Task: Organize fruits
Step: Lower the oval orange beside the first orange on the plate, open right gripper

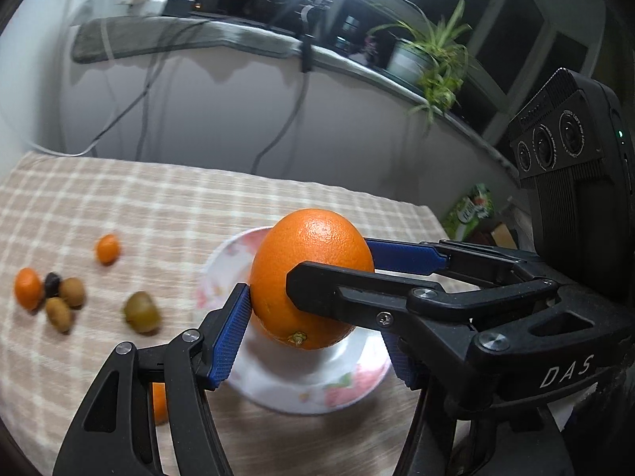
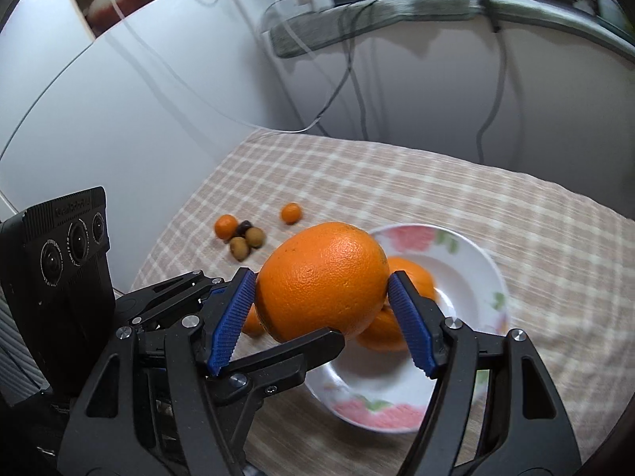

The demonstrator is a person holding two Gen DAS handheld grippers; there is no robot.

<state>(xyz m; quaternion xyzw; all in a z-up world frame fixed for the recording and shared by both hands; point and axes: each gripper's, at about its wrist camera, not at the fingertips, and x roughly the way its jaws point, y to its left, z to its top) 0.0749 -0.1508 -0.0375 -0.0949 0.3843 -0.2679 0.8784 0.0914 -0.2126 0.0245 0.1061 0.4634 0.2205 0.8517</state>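
A large orange [image 1: 313,277] is held above a white floral plate [image 1: 309,392]. Both grippers grip it. My left gripper [image 1: 317,329] presses it with its blue pads; its right finger is partly hidden behind the other gripper. My right gripper [image 2: 321,309] is shut on the same orange [image 2: 321,281], with the left gripper's black finger [image 2: 285,357] crossing below it. A second orange [image 2: 401,317] lies in the plate [image 2: 472,277] behind the held one.
Small fruits lie on the checked tablecloth [image 1: 139,206] at the left: two small oranges [image 1: 107,249], a kiwi [image 1: 142,312], brown fruits [image 1: 71,291] and a dark one. Another orange piece [image 1: 159,400] shows under my left finger. Cables hang down the wall behind.
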